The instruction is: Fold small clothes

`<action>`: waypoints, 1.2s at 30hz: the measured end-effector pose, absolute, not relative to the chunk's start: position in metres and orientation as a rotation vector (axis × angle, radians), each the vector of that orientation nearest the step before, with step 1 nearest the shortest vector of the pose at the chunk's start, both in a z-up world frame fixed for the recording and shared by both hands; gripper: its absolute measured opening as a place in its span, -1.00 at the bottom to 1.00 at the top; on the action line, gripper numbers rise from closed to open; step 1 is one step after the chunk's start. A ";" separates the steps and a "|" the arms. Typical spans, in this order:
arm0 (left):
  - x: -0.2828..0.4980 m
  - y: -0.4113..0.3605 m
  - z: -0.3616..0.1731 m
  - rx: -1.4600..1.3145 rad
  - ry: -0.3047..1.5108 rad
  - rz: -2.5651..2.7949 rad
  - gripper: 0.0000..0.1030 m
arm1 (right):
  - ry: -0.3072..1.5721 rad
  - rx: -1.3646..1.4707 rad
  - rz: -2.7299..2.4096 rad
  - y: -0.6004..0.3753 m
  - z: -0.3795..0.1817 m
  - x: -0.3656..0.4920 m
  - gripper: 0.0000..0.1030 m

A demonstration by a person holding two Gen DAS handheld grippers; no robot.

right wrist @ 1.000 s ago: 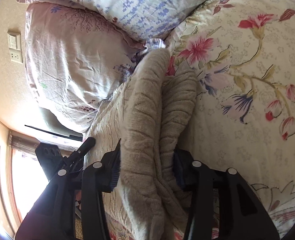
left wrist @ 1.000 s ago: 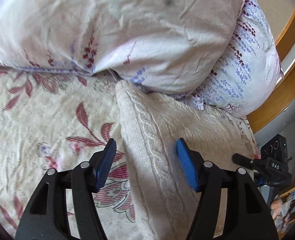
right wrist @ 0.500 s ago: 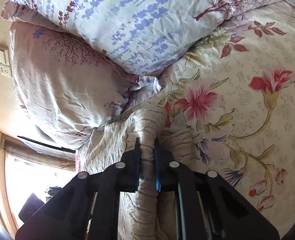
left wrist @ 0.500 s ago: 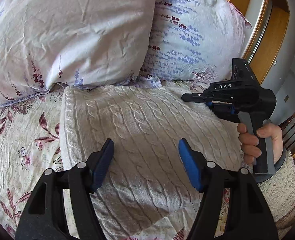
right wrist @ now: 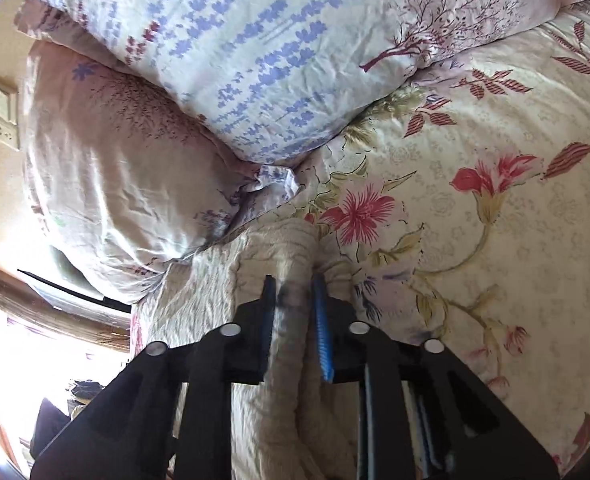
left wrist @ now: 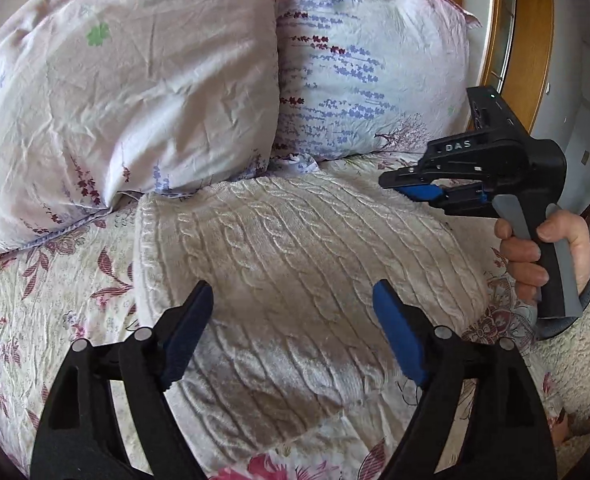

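While my left gripper (left wrist: 291, 320) hovers jaws apart at lower centre, my right gripper (right wrist: 295, 320) clamps the cream sweater (left wrist: 295, 248) fold.

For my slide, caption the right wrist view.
Right gripper pinches a fold of cream cable-knit sweater on a floral bedspread.

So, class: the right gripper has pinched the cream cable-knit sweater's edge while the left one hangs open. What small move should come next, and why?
Probably carry the pinched edge across. The right gripper is shut on a bunched fold of the cream cable-knit sweater, while the left gripper hovers open above the sweater's middle, gripping nothing.
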State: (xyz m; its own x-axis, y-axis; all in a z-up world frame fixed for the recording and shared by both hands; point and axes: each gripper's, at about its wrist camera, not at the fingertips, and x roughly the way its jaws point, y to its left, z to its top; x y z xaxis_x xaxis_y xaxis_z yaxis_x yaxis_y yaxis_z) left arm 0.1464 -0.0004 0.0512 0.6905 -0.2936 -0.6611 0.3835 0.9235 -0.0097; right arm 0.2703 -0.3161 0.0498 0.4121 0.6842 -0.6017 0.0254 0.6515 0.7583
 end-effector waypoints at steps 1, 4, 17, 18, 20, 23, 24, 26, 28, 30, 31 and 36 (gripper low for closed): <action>0.138 0.007 0.053 0.141 0.693 -0.364 0.69 | 1.063 0.765 0.482 -0.321 0.057 0.260 -0.05; 0.116 0.029 0.054 0.156 0.668 -0.318 0.69 | 1.037 0.724 0.528 -0.329 0.066 0.227 -0.05; 0.090 0.068 0.017 0.251 0.769 -0.158 0.69 | 1.069 0.529 0.525 -0.293 0.056 0.179 -0.61; 0.094 0.070 0.016 0.244 0.775 -0.127 0.69 | 1.063 0.513 0.508 -0.293 0.055 0.177 -0.64; 0.102 0.077 0.014 0.218 0.809 -0.082 0.67 | 1.074 0.518 0.470 -0.296 0.053 0.172 -0.77; 0.111 0.088 0.007 0.144 0.872 -0.056 0.68 | 1.088 0.519 0.418 -0.295 0.048 0.167 -0.78; 0.112 0.090 0.004 0.133 0.887 -0.049 0.70 | 1.085 0.511 0.401 -0.294 0.048 0.164 -0.78; 0.111 0.090 0.004 0.133 0.890 -0.048 0.71 | 1.071 0.475 0.368 -0.289 0.051 0.158 -0.78; 0.102 0.082 0.009 0.188 0.852 -0.062 0.70 | 1.049 0.431 0.349 -0.284 0.055 0.152 -0.78; 0.094 0.074 0.014 0.240 0.817 -0.071 0.71 | 1.023 0.433 0.382 -0.282 0.058 0.150 -0.78; 0.092 0.073 0.016 0.245 0.806 -0.080 0.71 | 1.013 0.451 0.411 -0.282 0.059 0.149 -0.78; 0.095 0.079 0.017 0.201 0.813 -0.091 0.72 | 0.998 0.459 0.447 -0.282 0.062 0.149 -0.41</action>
State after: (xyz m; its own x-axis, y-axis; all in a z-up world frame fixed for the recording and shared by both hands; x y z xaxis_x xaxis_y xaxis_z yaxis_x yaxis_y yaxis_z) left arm 0.0946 0.0795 0.0170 0.6844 -0.0039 -0.7291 0.1577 0.9771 0.1427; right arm 0.1489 -0.2820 0.0619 0.4688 0.5529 -0.6889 -0.1464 0.8178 0.5566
